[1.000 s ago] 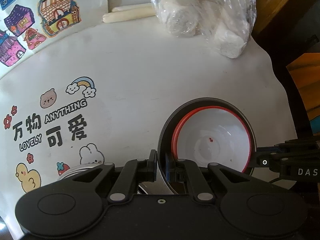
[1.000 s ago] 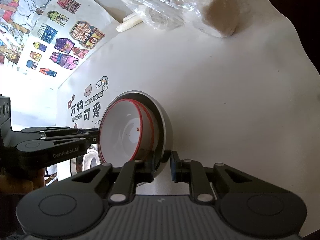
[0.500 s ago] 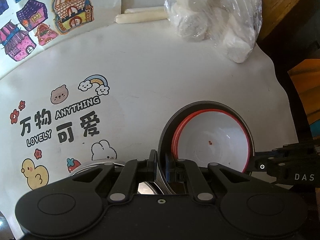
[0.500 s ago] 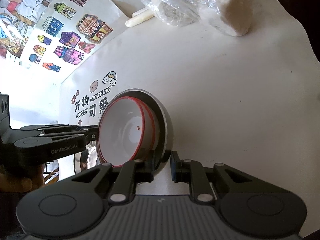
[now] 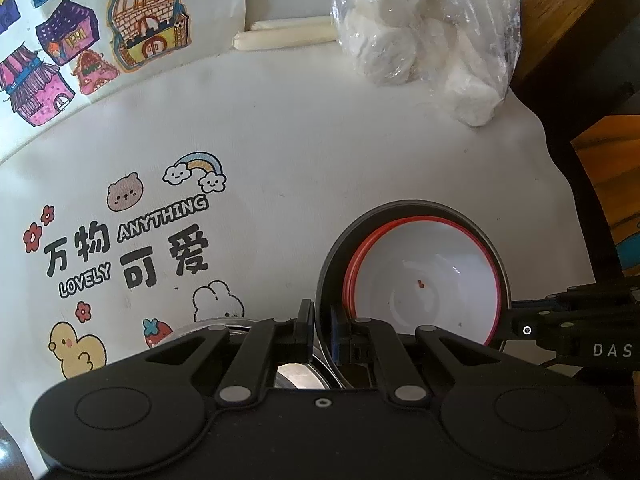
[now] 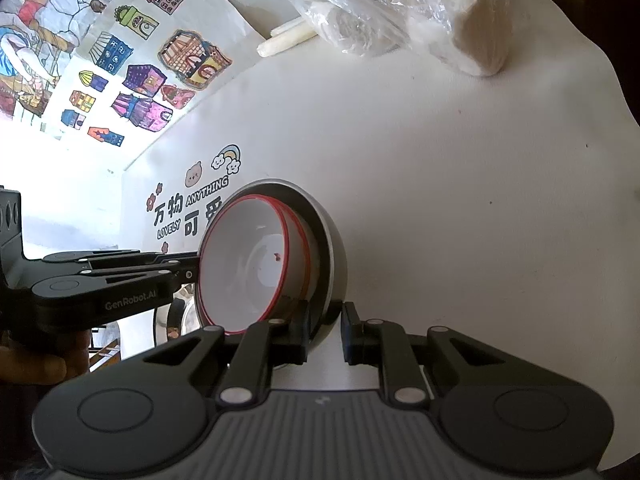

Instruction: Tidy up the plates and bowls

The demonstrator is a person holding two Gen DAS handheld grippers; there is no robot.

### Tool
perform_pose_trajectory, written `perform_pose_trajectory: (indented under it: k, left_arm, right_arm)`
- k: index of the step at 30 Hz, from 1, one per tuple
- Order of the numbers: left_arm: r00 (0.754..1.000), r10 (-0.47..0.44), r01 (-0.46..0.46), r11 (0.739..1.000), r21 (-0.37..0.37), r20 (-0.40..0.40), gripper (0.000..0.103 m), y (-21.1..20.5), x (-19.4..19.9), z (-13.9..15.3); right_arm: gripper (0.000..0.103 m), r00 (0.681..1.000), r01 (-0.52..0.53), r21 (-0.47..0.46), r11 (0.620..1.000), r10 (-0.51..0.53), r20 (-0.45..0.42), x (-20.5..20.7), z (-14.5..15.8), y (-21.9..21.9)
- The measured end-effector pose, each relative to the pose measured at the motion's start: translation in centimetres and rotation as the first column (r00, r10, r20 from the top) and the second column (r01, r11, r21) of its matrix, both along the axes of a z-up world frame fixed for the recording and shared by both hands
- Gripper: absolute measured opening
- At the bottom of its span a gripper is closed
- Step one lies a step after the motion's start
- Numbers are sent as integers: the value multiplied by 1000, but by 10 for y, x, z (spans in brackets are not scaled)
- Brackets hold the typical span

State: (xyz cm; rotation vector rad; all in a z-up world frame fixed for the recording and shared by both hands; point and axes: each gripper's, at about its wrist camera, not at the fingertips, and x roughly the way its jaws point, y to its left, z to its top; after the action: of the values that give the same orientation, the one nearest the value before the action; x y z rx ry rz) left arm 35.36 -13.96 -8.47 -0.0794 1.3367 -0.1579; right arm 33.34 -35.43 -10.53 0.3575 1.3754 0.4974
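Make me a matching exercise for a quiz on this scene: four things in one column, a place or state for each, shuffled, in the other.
Things:
1. metal bowl
2. red-rimmed white bowls
3. plastic bag
4. left gripper

Places or states:
A. at the far edge of the table
B. nested inside the metal bowl
C. shut on the metal bowl's rim
D. pinched at its rim from opposite sides

Pairs: 1-D, 2-B, 3-A, 4-C

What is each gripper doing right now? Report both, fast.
Left gripper: shut on the grey bowl rim.
Right gripper: shut on the same bowl's opposite rim.
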Motion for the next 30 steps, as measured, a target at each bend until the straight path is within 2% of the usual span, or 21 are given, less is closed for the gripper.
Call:
perform_pose_trajectory:
  k: [30]
  left_arm:
    - [999,-35,35,999,-3,15,7,11,-2,9]
  right_arm:
    - [17,1000,26,0,1000,-26,14,-6,6,10]
